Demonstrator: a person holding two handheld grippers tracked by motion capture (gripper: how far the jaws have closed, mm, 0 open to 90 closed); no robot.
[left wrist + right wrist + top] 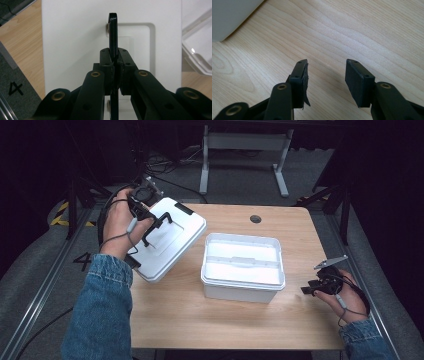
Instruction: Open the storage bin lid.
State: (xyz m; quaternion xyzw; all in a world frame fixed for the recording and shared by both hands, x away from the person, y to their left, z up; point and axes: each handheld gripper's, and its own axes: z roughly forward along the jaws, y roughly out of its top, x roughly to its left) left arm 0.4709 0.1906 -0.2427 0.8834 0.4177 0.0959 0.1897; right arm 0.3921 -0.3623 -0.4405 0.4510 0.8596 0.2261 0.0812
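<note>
A: Lid (167, 237) first. White, off the box, tilted, held up over the table's (300, 240) far-left corner by the left gripper (152, 222).

B: Grip?

A: Jaws closed tight on the lid's black handle (113, 32). The left gripper view looks straight down the jaws: the handle is a thin black bar pinched between the pads (106, 62), with the lid's white top behind it and a recessed rectangle around the handle. Left hand (117, 222) wraps the gripper body, denim sleeve (100, 310) below it.

B: Box?

A: White box (243, 267), open, sitting on the table a bit right of centre, nearer the front edge than the far one. Inside is white, with a raised divider or tray handle across the middle; can't tell which. The lid's lower edge is just left of the box, apart from it.

B: Right side?

A: Right gripper (312, 287) low at the table's right edge, near the front-right corner, held in the right hand (347, 297). Close beside the box's right end, not touching it.

B: Open?

A: Yes, jaws spread wide, nothing between them. The right gripper view shows bare wood grain in the gap and a corner of the white box at upper left. Left-hand pad (305, 82) has a ragged, peeling edge.

B: Anything else?

A: Round dark cable hole (255, 218) in the table near the far edge. Dark floor with cables behind.
</note>
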